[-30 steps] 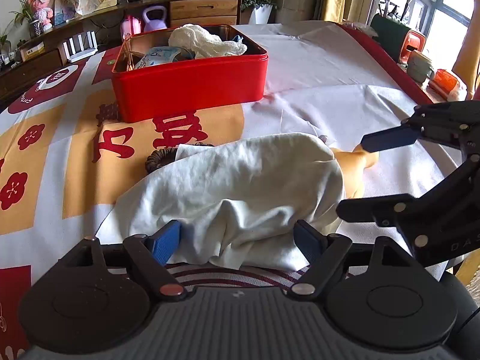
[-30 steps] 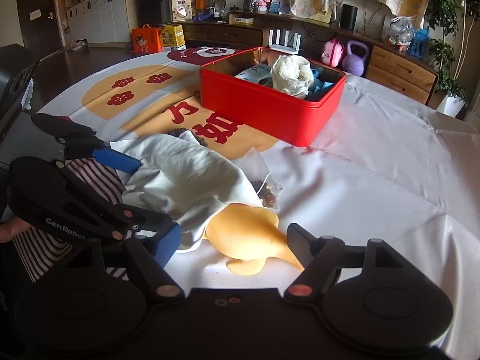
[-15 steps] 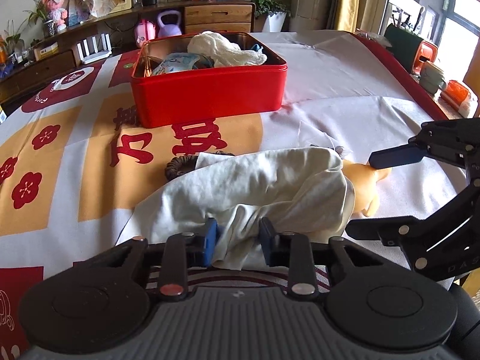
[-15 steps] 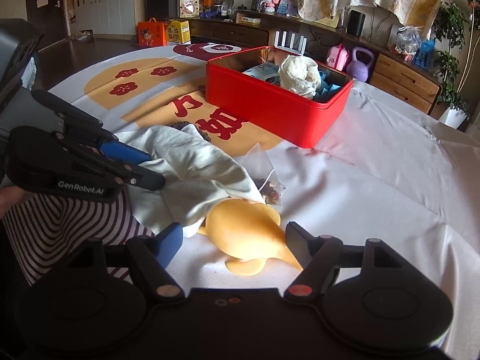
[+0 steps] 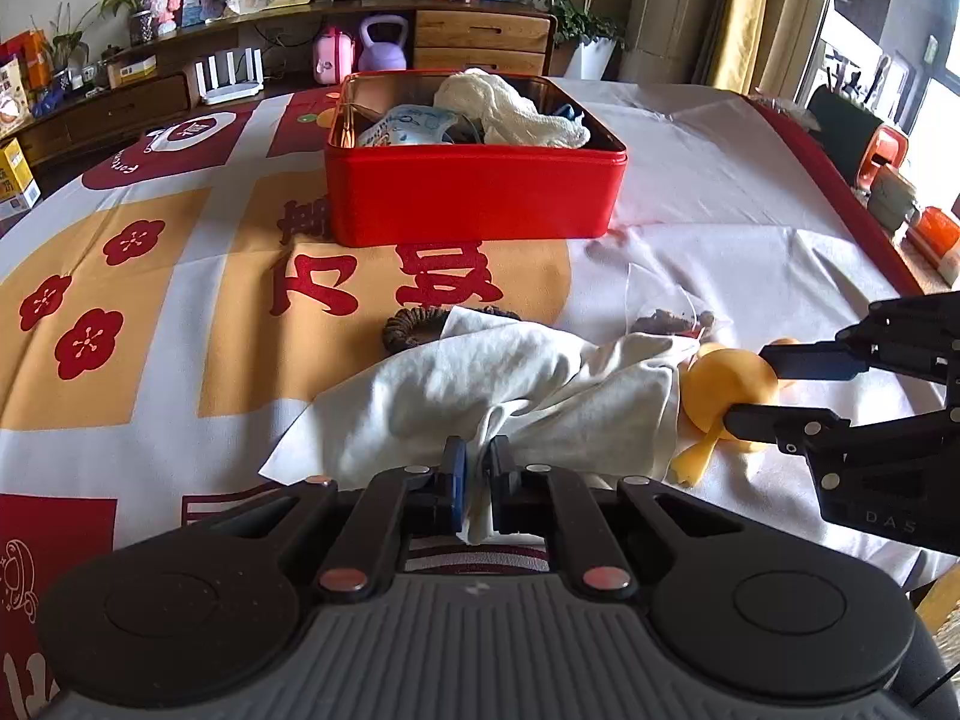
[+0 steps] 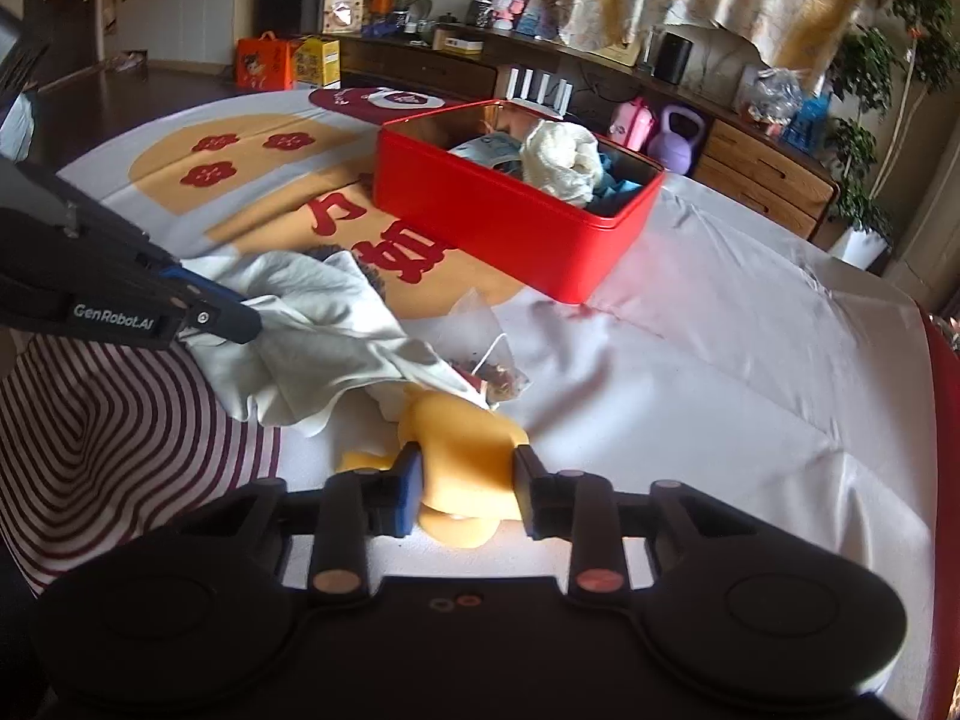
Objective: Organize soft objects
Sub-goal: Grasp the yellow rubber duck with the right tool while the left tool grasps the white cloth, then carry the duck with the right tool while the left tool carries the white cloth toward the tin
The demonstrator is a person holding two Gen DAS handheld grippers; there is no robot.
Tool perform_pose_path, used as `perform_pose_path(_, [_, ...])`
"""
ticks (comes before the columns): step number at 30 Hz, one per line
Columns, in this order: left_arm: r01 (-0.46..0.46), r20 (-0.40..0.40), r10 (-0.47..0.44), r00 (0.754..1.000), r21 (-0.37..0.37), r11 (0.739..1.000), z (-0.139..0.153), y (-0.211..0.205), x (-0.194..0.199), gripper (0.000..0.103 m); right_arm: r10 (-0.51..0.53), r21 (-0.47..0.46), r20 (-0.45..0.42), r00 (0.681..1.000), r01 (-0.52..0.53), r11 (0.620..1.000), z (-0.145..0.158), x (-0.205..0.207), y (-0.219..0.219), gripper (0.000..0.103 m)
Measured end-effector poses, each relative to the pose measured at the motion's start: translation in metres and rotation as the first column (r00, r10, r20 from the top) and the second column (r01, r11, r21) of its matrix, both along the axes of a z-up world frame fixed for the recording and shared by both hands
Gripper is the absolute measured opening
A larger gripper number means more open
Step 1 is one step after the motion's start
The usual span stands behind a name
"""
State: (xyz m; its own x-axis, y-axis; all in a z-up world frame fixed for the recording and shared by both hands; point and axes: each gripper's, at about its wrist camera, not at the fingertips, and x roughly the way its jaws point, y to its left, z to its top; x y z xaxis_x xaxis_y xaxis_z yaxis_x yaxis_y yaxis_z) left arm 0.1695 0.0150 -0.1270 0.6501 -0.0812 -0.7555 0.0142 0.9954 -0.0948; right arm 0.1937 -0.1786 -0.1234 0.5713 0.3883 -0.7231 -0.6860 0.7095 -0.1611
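Views differ: left wrist shows left hand-held gripper (image 5: pixel 477 477) closing, pads pinching near edge of crumpled white cotton cloth (image 5: pixel 510 396) on worktop (image 5: pixel 750 222); right wrist shows that cloth's far folds draped over clear plastic pouch (image 6: pixel 489 360). Right hand-held gripper (image 6: pixel 465 480) closing, pads pressing both sides of smooth rounded yellow rubber toy (image 6: pixel 465 441). Glossy red rectangular tin (image 5: pixel 474 204) stands beyond, holding a knobbly cream knitted bundle (image 6: pixel 561 159).
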Motion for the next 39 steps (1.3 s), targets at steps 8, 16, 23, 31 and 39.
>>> perform_pose_path(8, [-0.019, 0.033, 0.02, 0.999, -0.047, 0.999, 0.022, 0.004, -0.009, 0.007, -0.082, 0.111, -0.052, 0.995, 0.087, 0.99, 0.017, -0.006, -0.018, 0.023])
perform_pose_path(16, [-0.023, 0.093, 0.034, 0.995, -0.116, 0.993, 0.056, 0.006, -0.016, 0.007, -0.153, 0.247, -0.114, 0.982, 0.177, 0.953, 0.044, -0.013, -0.041, 0.023])
perform_pose_path(23, [-0.018, 0.132, 0.041, 0.99, -0.172, 0.985, 0.083, 0.009, -0.018, 0.007, -0.178, 0.326, -0.161, 0.971, 0.223, 0.919, 0.063, -0.017, -0.051, 0.023])
perform_pose_path(31, [0.006, 0.179, 0.032, 0.983, -0.206, 0.979, 0.113, 0.009, -0.021, 0.007, -0.182, 0.386, -0.2, 0.963, 0.249, 0.888, 0.083, -0.018, -0.054, 0.023])
perform_pose_path(39, [0.025, 0.197, 0.018, 0.98, -0.214, 0.976, 0.134, 0.008, -0.017, 0.007, -0.19, 0.418, -0.217, 0.958, 0.267, 0.868, 0.1, -0.014, -0.053, 0.023])
